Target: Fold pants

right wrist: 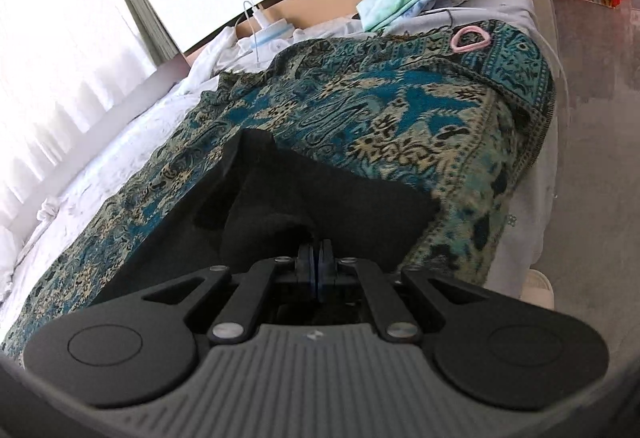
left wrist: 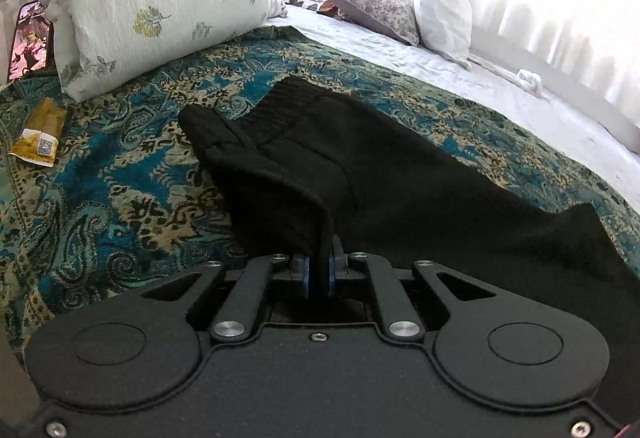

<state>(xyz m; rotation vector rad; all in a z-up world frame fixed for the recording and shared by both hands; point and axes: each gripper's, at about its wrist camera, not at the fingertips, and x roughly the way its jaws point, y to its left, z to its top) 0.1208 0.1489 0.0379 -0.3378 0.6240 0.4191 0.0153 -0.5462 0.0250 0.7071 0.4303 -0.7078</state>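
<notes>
on patterned woven throw [left wrist: 132, 173], black pants [left wrist: 400, 173]

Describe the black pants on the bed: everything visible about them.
The black pants are plain, soft-looking knit with a ribbed waistband at the far end in the left wrist view. They lie mostly flat on the teal patterned bedspread. The left hand-held gripper is shut on a lifted edge near the waistband; the right hand-held gripper is shut on a raised fold at another part. No pockets or labels can be made out.
</notes>
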